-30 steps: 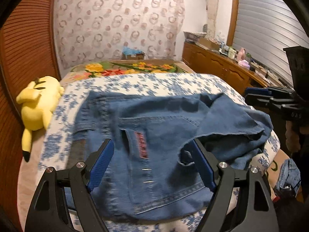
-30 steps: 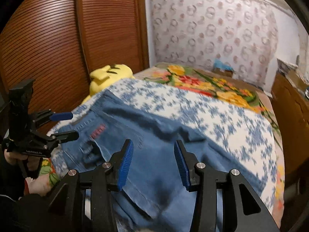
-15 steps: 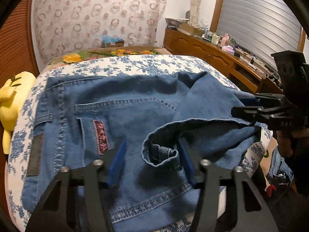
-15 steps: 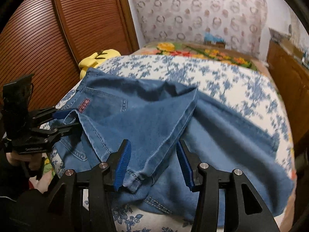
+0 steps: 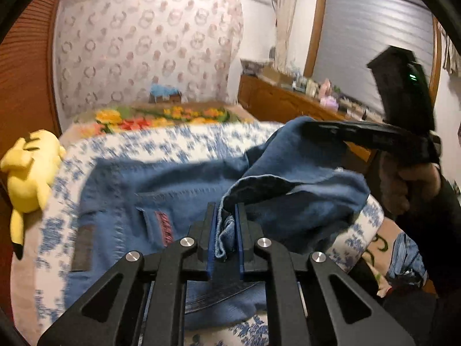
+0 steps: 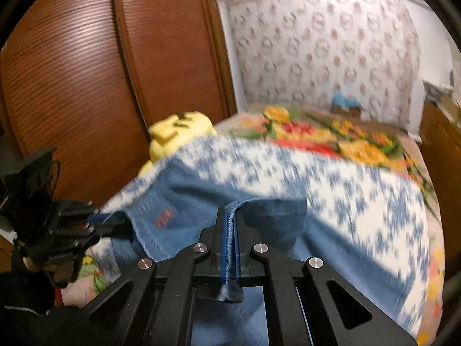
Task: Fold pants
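Blue denim pants (image 5: 161, 201) lie on the bed, waistband and a back pocket with a red label (image 5: 164, 228) to the left. My left gripper (image 5: 225, 207) is shut on a frayed leg hem (image 5: 223, 236) and holds it raised over the pants. My right gripper (image 6: 229, 216) is shut on a stitched denim edge (image 6: 230, 248) and lifts it. The pants also show in the right wrist view (image 6: 184, 201). The right gripper shows in the left wrist view (image 5: 374, 138), buried in lifted fabric. The left gripper shows at the left of the right wrist view (image 6: 98, 220).
The bed has a blue-and-white floral cover (image 5: 178, 144) and a flowered blanket (image 5: 161, 116) behind. A yellow plush toy (image 5: 28, 170) lies at the left bed edge beside a wooden wardrobe (image 6: 86, 86). A cluttered wooden dresser (image 5: 288, 101) stands at the right.
Both grippers have closed on denim edges that lay between their open fingers, and have lifted the cloth. Both views are blurred by motion.
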Demonstrator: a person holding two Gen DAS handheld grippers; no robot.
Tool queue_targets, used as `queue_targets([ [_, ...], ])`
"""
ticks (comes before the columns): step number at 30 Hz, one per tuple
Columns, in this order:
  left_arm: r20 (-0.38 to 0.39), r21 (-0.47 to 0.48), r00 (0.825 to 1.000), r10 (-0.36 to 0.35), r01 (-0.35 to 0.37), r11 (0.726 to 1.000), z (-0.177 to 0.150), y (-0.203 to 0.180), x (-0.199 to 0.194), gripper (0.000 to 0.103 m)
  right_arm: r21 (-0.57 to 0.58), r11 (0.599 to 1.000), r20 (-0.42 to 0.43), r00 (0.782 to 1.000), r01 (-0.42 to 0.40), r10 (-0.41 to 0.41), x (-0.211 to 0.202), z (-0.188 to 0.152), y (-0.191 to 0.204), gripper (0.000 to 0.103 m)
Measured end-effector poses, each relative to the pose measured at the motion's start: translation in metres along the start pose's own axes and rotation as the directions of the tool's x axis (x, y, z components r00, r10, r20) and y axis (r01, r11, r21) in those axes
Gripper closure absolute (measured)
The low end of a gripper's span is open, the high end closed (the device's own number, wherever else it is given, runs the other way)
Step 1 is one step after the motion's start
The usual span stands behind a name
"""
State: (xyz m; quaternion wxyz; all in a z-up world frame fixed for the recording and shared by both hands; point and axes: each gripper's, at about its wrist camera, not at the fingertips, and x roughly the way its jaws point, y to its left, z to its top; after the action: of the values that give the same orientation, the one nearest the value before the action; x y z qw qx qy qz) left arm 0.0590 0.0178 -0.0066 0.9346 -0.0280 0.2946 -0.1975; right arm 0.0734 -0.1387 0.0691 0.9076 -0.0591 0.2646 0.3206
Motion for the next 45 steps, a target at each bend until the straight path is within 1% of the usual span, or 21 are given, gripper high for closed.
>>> queue_targets([
  [2,0.021,-0.007,1.000,0.016,-0.016,1.000,0.002,0.005,-0.014,0.090,-0.023,1.000,0.019,1.000,-0.018,0.018,0.004,0.018,0.008,0.100],
  [4,0.039,-0.016,0.998,0.040,-0.040,0.999,0.002,0.011,-0.027,0.090,-0.040,0.998,0.028,0.999,-0.041,0.042,0.011,0.030,0.017,0.100],
  [7,0.043,-0.041,0.996,0.075,-0.073,0.996,-0.004,0.025,-0.040,0.090,-0.054,0.996,0.019,0.997,-0.078,0.079,0.029,0.042,0.028,0.100],
  [9,0.035,-0.059,0.995,0.097,-0.095,0.994,-0.008,0.036,-0.041,0.090,-0.061,0.993,0.004,0.994,-0.104,0.105,0.048,0.047,0.033,0.100],
  [15,-0.018,-0.122,0.988,0.152,-0.153,0.981,-0.029,0.069,-0.039,0.090,-0.087,0.988,-0.071,0.990,-0.131,0.125,0.116,0.058,0.043,0.100],
  [20,-0.072,-0.147,0.982,0.177,-0.186,0.971,-0.043,0.082,-0.027,0.090,-0.080,0.988,-0.130,0.984,-0.135,0.124,0.160,0.069,0.054,0.100],
  [22,-0.086,-0.154,0.979,0.186,-0.197,0.968,-0.047,0.088,-0.022,0.085,-0.088,0.989,-0.144,0.984,-0.122,0.108,0.171,0.075,0.061,0.100],
  [23,-0.091,-0.157,0.978,0.188,-0.200,0.967,-0.048,0.090,-0.021,0.084,-0.092,0.989,-0.153,0.983,-0.116,0.101,0.177,0.076,0.063,0.100],
  [24,-0.099,-0.158,0.977,0.191,-0.205,0.966,-0.049,0.091,-0.020,0.079,-0.093,0.990,-0.160,0.983,-0.109,0.093,0.182,0.077,0.064,0.100],
  [25,-0.101,-0.156,0.976,0.195,-0.209,0.965,-0.050,0.091,-0.021,0.075,-0.095,0.990,-0.167,0.982,-0.104,0.087,0.183,0.078,0.065,0.098],
  [26,-0.101,-0.154,0.975,0.199,-0.213,0.965,-0.050,0.092,-0.022,0.075,-0.097,0.991,-0.169,0.983,-0.093,0.076,0.184,0.077,0.063,0.094],
  [28,-0.094,-0.147,0.975,0.202,-0.214,0.966,-0.051,0.091,-0.024,0.075,-0.089,0.993,-0.158,0.986,-0.071,0.057,0.179,0.080,0.064,0.083],
  [29,-0.088,-0.147,0.975,0.206,-0.217,0.965,-0.050,0.090,-0.027,0.075,-0.092,0.993,-0.155,0.986,-0.070,0.055,0.178,0.081,0.063,0.073],
  [30,-0.082,-0.148,0.974,0.211,-0.221,0.964,-0.049,0.089,-0.028,0.075,-0.098,0.993,-0.147,0.988,-0.068,0.053,0.174,0.080,0.065,0.068],
  [32,-0.071,-0.150,0.973,0.221,-0.229,0.962,-0.046,0.089,-0.031,0.075,-0.108,0.992,-0.114,0.992,-0.061,0.049,0.165,0.081,0.068,0.065],
  [35,-0.066,-0.145,0.972,0.226,-0.234,0.961,-0.042,0.088,-0.032,0.075,-0.097,0.994,-0.080,0.996,-0.054,0.046,0.148,0.082,0.062,0.064],
  [38,-0.063,-0.137,0.970,0.235,-0.242,0.961,-0.040,0.085,-0.031,0.074,-0.117,0.993,-0.071,0.997,-0.029,0.021,0.135,0.071,0.057,0.063],
  [40,-0.053,-0.134,0.970,0.238,-0.243,0.961,-0.038,0.083,-0.034,0.063,-0.143,0.990,-0.082,0.997,-0.003,-0.009,0.128,0.056,0.055,0.063],
  [42,-0.036,-0.133,0.969,0.243,-0.245,0.960,-0.036,0.082,-0.037,0.056,-0.168,0.985,-0.098,0.994,0.026,-0.043,0.121,0.040,0.052,0.063],
  [45,-0.013,-0.128,0.970,0.245,-0.244,0.961,-0.033,0.081,-0.039,0.055,-0.172,0.984,-0.125,0.990,0.046,-0.068,0.110,0.014,0.044,0.063],
])
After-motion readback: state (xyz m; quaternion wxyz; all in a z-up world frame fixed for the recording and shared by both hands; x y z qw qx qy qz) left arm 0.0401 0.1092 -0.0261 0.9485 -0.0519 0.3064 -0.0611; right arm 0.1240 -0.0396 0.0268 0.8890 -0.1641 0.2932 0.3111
